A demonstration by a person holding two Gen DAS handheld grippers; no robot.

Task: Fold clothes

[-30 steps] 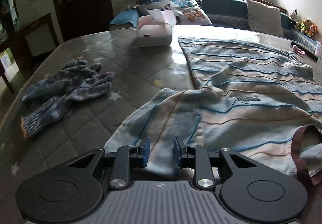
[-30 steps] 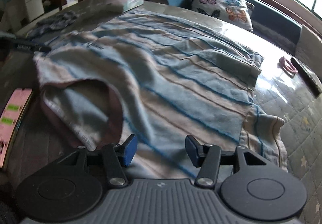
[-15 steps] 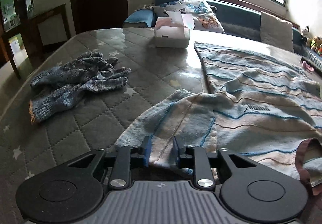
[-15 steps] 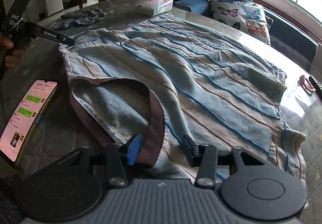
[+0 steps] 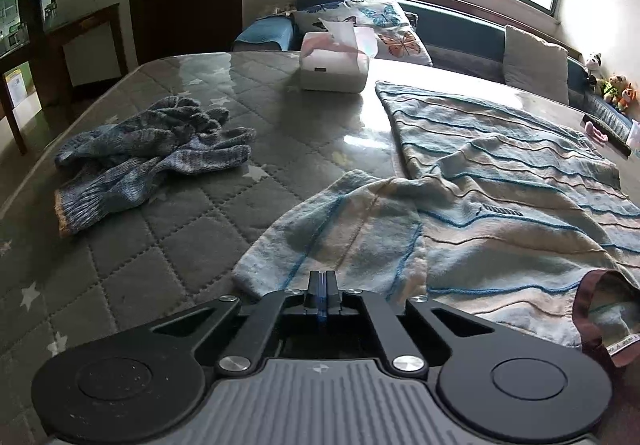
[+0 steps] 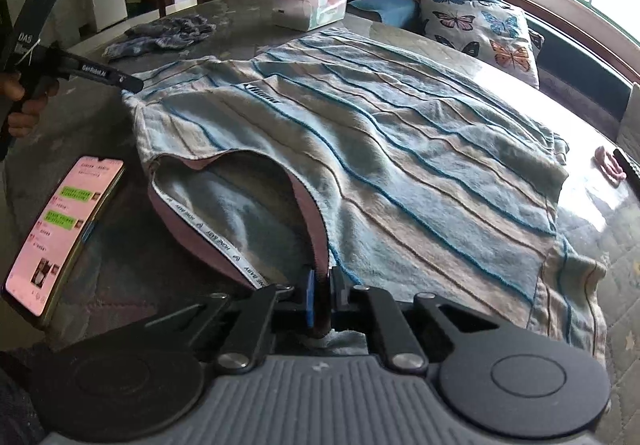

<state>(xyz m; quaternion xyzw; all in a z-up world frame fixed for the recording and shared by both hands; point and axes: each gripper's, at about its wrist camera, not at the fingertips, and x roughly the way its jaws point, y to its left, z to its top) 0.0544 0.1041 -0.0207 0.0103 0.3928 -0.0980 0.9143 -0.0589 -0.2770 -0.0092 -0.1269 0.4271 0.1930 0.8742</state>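
Quilted grey table (image 5: 132, 285) in a living room, window at upper right. Gloves (image 5: 148, 161) lie at left, tissue box (image 5: 334, 65) upper centre. Striped shirt (image 5: 500, 205) covers the centre-right. Left gripper (image 5: 321, 287) pinches its sleeve; right gripper (image 6: 320, 299) clamps the collar. Phone (image 6: 60, 233) sits at lower left.

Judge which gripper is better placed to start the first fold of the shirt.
Left, probably. The left gripper is shut on the sleeve edge of the shirt, an outer part that can swing inward. The right gripper pinches the collar, near the middle.
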